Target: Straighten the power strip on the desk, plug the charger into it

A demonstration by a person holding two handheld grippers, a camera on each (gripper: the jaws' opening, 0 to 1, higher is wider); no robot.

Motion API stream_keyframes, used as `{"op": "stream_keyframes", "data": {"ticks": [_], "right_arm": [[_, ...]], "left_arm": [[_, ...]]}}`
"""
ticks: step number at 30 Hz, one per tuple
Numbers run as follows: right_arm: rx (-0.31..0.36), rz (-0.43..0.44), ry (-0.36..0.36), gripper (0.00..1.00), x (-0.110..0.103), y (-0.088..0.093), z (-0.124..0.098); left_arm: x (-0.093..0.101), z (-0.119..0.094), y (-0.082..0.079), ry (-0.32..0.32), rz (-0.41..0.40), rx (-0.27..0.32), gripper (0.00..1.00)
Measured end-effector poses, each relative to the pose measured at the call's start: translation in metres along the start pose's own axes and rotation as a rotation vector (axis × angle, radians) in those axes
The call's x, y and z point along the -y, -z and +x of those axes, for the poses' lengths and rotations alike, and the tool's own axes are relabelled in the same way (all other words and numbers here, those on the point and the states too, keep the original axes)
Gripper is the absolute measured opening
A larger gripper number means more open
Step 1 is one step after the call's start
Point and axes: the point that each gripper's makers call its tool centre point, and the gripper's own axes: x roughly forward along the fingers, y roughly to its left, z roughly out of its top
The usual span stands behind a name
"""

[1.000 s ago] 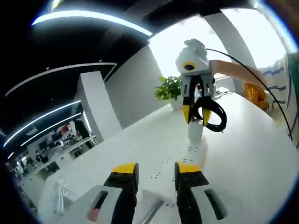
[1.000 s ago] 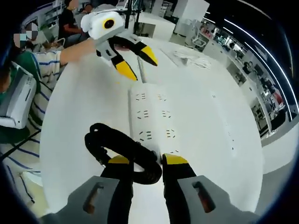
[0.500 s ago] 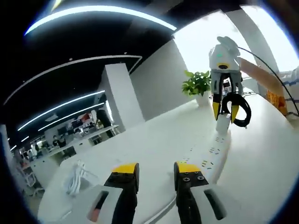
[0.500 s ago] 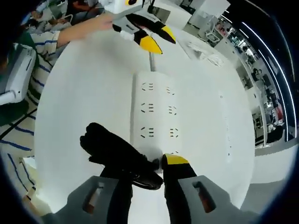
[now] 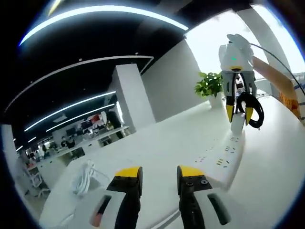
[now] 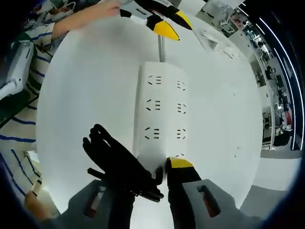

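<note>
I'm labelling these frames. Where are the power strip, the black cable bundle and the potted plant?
power strip [image 6: 162, 112], right gripper view, middle of its white top face.
black cable bundle [image 6: 116, 160], right gripper view, its coiled middle.
potted plant [image 5: 209, 85], left gripper view, its leaves.

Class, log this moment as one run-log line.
right gripper: shut on charger, over power strip end | left gripper: open, empty | strip: flat on desk | plug: not yet in

We cannot see the right gripper's [image 6: 151, 168] left jaw tip; the coiled black cable [image 6: 119, 162] covers it.
</note>
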Motion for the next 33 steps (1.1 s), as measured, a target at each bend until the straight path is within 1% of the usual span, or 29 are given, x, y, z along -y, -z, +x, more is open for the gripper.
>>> {"op": "stream_keyframes", "data": {"ticks": [2,6,10,12,15,20,22,25,33], "right_arm": [[-0.005,0.0,-0.012,0.24,0.0,0.001,0.0],[-0.015,0.015,-0.041,0.24,0.001,0.002,0.0],[-0.002,0.066,-0.112,0.23,0.003,0.003,0.001],[-0.009,0.065,-0.154,0.23,0.006,0.004,0.001],[-0.05,0.083,-0.209,0.23,0.008,0.005,0.002],[-0.123,0.089,-0.262,0.23,0.011,0.007,0.004],[-0.149,0.09,-0.272,0.23,0.01,0.007,0.005],[-0.176,0.089,-0.269,0.23,0.009,0.007,0.006],[-0.176,0.098,-0.255,0.23,0.009,0.008,0.005]], "left_arm": [[0.0,-0.003,0.003,-0.015,0.01,-0.008,0.28],[0.004,-0.005,0.005,-0.017,-0.023,-0.012,0.28],[0.008,-0.006,0.005,-0.004,-0.052,-0.002,0.28],[0.01,-0.006,0.009,-0.007,-0.043,-0.019,0.28],[0.011,-0.006,0.009,-0.002,-0.048,-0.018,0.28],[0.013,-0.008,0.007,0.004,-0.039,-0.015,0.28],[0.016,-0.009,0.003,0.014,-0.043,-0.001,0.28],[0.018,-0.009,0.002,0.019,-0.04,0.001,0.28],[0.019,-0.009,0.007,0.019,-0.001,-0.029,0.29]]}}
